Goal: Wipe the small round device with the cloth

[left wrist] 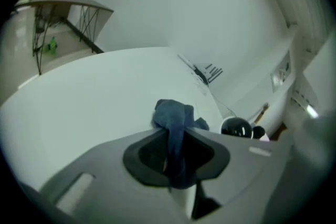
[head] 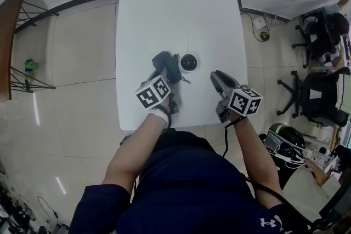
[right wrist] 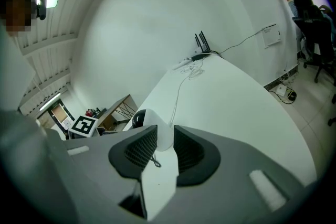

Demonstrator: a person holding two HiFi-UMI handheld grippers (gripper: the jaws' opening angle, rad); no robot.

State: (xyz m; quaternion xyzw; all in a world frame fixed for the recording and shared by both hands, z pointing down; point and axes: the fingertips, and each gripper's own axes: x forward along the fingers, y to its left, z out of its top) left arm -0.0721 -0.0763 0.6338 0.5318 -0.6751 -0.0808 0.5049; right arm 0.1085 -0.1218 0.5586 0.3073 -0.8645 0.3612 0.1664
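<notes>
Blue cloth pinched in left claw, just beside small round device; right claw narrowly apart, empty

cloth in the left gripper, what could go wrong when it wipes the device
The device stands unheld, the right gripper open, not touching it, so a wipe may shove it or tug its cable. The cloth sits bunched in the left gripper, so the jaws could strike the device.
</notes>
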